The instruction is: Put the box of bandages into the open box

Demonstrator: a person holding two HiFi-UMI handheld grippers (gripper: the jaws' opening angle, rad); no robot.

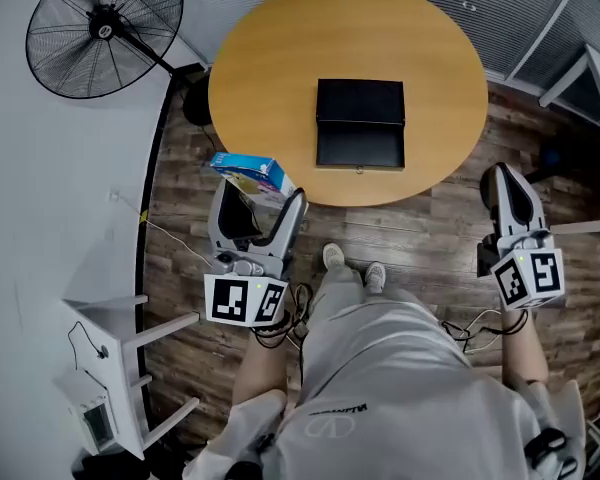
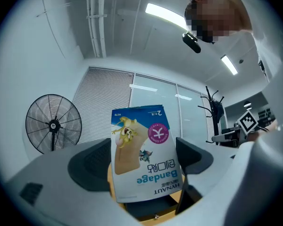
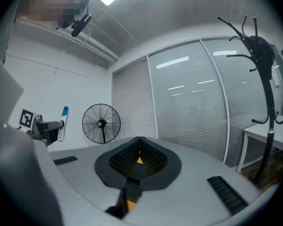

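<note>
Left tongs: clamped on the bandage box, held in the air just off the near-left edge of the round wooden table. Flat glossy card, blue and white, with a pink circle, a cartoon figure and upside-down print; lower edge hidden behind the tongs' grey body. Right tongs: ribbed black pads pressed together, nothing between, off the table's near-right edge. Mid-table, a shallow black open box, inside too dark to read. Past the table's left side, a black wire fan.
</note>
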